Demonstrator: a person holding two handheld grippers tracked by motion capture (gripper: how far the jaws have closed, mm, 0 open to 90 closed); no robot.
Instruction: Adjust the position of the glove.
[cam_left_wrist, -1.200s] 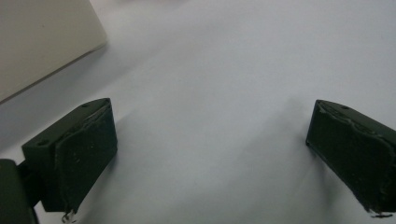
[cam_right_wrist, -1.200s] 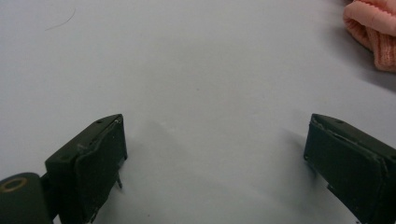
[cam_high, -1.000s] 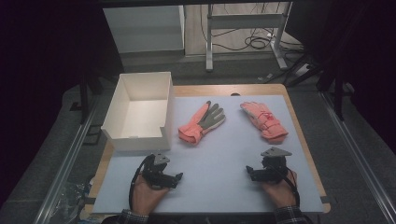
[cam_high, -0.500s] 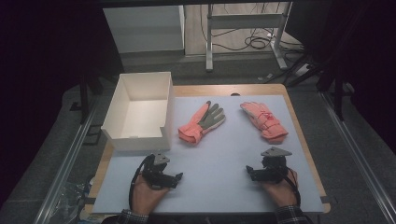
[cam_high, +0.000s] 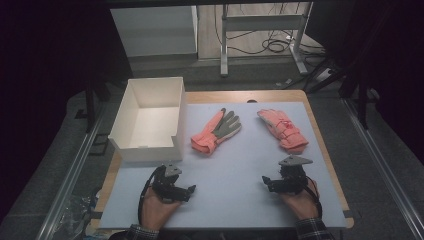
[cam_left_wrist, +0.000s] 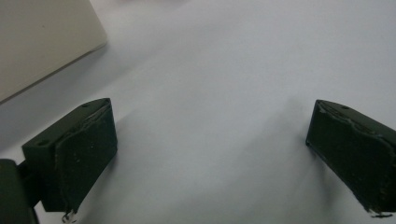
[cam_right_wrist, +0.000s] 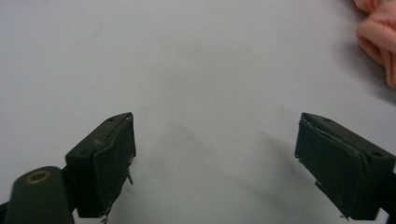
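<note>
On the pale, matte mat (cam_high: 235, 175) that covers the wooden surface (cam_high: 270, 95), two work gloves lie side by side toward the far edge. The left glove (cam_high: 216, 132) is a soft knit in salmon pink with a grey coated palm facing up, its fingers spread and pointing away from the person, its ribbed cuff nearest them. The right glove (cam_high: 283, 130) lies well apart from it, pink side up, its fabric bunched into folds, fingers angled toward the far left. A white open-topped box (cam_high: 150, 147) with straight, smooth card-like walls stands at the mat's left edge, just beside the left glove.

The left tool (cam_high: 191, 189) rests low on the mat near the front edge, held in the person's left hand (cam_high: 156, 210), close to the front wall of the box. In the left gripper view its two blocky black jaws stand wide apart, their rubbery pads (cam_left_wrist: 86, 161) scuffed at the edges, with nothing but bare mat between them and a corner of the box at upper left.

The right tool (cam_high: 266, 181), topped by a grey three-cornered plate (cam_high: 295, 160), sits in the right hand (cam_high: 300, 200) just short of the right glove's cuff. Its jaws have just been closing a little, yet they stand well apart with nothing between them; in the right gripper view a pink fold of glove shows at upper right, clear of the pads (cam_right_wrist: 112, 163).
</note>
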